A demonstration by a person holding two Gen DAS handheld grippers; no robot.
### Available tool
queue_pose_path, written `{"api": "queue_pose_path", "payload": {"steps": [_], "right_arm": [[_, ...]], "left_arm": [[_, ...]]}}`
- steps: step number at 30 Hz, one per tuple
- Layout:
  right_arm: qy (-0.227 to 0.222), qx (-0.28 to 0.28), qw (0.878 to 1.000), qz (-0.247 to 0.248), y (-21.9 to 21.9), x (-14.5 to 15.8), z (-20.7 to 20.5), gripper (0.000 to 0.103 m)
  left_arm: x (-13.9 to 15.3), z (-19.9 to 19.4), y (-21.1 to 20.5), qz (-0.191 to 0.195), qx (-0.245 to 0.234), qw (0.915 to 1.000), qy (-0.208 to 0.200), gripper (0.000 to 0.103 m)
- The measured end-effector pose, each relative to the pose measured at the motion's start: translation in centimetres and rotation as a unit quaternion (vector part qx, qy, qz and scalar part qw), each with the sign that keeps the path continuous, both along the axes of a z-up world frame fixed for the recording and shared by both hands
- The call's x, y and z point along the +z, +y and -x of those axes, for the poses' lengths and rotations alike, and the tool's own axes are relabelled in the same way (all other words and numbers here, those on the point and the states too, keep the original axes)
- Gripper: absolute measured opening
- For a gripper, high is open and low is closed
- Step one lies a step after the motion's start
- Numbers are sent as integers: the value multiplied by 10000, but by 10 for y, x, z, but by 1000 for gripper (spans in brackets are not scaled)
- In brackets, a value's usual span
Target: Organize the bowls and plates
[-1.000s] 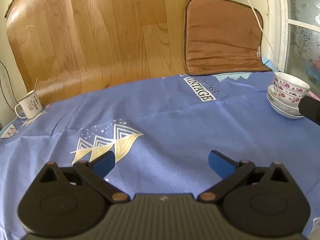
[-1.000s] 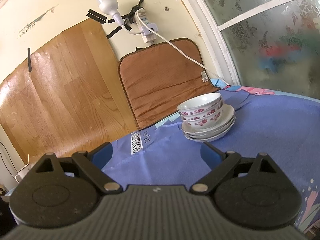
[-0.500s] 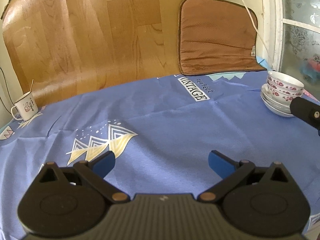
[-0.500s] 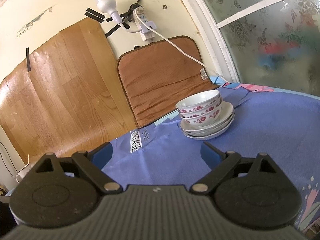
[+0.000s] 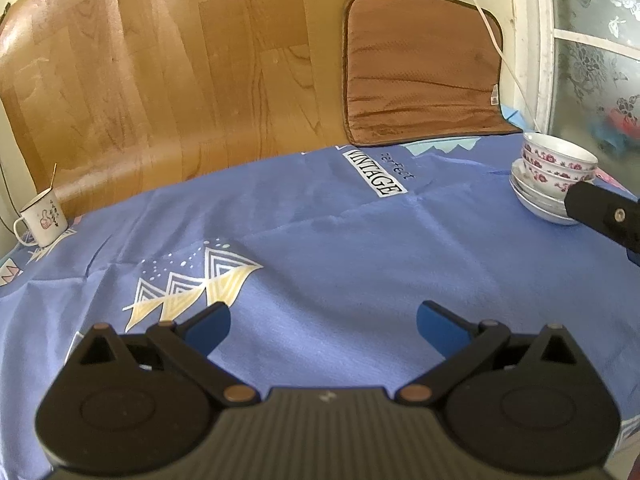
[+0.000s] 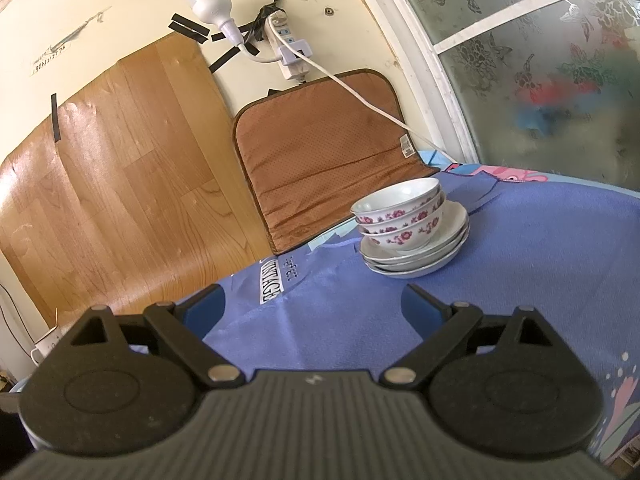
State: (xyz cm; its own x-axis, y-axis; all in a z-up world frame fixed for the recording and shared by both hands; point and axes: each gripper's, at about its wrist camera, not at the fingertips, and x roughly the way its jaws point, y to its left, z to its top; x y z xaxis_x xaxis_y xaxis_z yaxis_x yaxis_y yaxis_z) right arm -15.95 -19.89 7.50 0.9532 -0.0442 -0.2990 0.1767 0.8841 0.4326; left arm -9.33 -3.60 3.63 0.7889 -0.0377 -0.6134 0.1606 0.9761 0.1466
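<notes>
Blue tablecloth (image 5: 320,232) before wood-grain wall panel (image 5: 160,72).

Domestic dining corner. Worktop under blue printed tablecloth (image 5: 320,232); flowered bowls (image 6: 400,216) stacked on plates (image 6: 424,256); enamel mug (image 5: 42,220); brown cushion (image 6: 332,152); taped power strip (image 6: 286,52); frosted floral window (image 6: 560,60).

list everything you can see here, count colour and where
bowls: three, white with pink flowers, nested on the plates
plates: several, white, stacked at the table's far right
mug: one, white, far left table edge
tablecloth: one, blue, over the table
cushion: one, brown, against the wall
wood-look panel: one, brown, against the wall
power strip: one, white, taped to the wall
left gripper: black, blue fingers, open
right gripper: black, blue fingers, open
</notes>
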Motion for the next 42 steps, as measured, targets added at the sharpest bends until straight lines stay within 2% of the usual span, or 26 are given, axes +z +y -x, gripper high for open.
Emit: {"api": "queue_pose_path", "payload": {"steps": [7, 27, 42], "right_arm": [[14, 9, 10000, 8, 0, 0, -2, 97], [61, 31, 10000, 8, 0, -3, -6, 97], [60, 31, 10000, 3, -1, -3, -5, 97]], "left_arm": [[-1, -2, 0, 50, -77, 9999, 76, 103], [-6, -4, -4, -146, -46, 9998, 104, 103], [-6, -2, -3, -100, -75, 9998, 161, 103]]}}
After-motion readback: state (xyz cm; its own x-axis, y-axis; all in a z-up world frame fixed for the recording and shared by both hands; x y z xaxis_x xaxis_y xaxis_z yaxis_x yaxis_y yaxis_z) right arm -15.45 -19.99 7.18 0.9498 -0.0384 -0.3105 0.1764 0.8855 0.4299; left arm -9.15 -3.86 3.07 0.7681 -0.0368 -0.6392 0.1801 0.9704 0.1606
